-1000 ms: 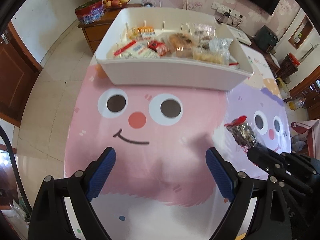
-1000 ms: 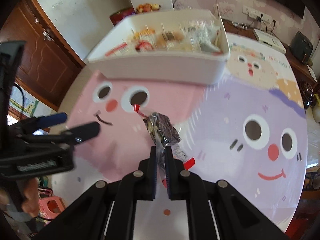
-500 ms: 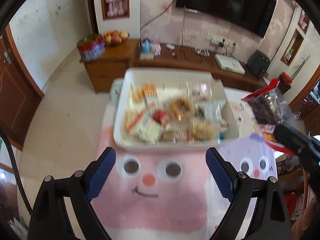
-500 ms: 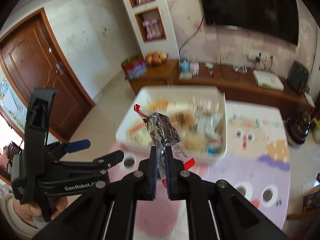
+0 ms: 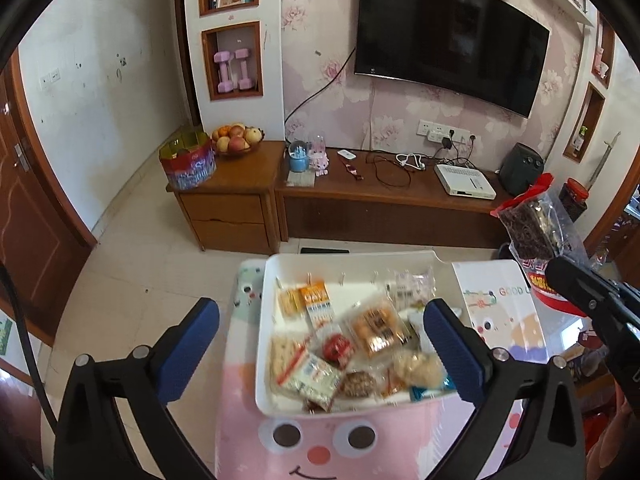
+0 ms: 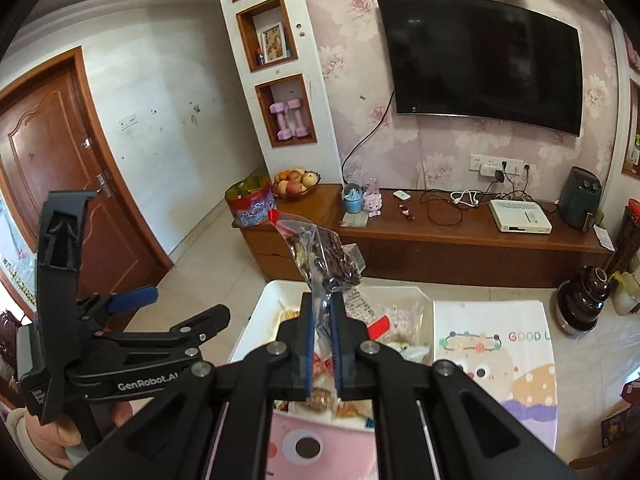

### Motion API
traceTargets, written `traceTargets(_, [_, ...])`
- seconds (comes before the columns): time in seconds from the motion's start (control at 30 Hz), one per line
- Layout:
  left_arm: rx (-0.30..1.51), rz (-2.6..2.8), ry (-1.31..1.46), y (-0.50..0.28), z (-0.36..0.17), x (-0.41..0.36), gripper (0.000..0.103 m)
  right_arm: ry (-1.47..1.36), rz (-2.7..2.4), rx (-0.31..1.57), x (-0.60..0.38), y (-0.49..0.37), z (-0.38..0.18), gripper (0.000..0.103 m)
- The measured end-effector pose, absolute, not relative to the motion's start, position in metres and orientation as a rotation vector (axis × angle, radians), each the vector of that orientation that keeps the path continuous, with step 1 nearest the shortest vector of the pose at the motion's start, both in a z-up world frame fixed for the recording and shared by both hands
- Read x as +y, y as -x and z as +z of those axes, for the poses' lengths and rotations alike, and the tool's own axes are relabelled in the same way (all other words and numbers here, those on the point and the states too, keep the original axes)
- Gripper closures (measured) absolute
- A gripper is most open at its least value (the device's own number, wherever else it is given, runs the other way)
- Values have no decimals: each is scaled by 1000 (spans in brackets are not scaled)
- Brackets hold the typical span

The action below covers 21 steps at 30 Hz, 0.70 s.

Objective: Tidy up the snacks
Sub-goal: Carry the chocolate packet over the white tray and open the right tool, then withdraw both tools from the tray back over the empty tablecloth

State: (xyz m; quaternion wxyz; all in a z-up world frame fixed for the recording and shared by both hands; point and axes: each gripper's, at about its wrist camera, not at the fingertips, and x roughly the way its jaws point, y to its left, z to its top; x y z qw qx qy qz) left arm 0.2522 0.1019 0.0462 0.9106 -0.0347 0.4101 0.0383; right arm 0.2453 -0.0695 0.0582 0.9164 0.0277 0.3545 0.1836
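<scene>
While the left gripper (image 5: 320,344) is opening wide with nothing in it above the white plastic bin (image 5: 264,320) at the table's far edge, keep it clear. Right view: right gripper (image 6: 321,322) pinches a crinkly clear bag of dark snacks (image 6: 328,260) above the bin; lower it first.

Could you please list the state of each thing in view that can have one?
Right claw: shut on the bag.
Left claw: opening, nothing between its jaws.
Bag: held up in the air, above the bin.
Bin: on the table, holding many snacks.
TV: off, screen dark.
Door: closed.
</scene>
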Motion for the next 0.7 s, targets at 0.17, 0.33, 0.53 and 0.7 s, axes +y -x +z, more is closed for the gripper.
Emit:
traceTargets(0.17, [868,89,58,-267,37,105,1,-74,362,769,-65,-271,45,95])
traceTargets(0.33, [912,88,32,-276,21,105,1,-90,358,845,-61,-286,28,82])
traceTargets(0.53, [944,81,42,-274,11,103,1,-92,310,874,-67,-284,16,64])
traceTargets(0.7, [951,73,58,-267,11,101,1,-88,296,886,-71,-275,14,64])
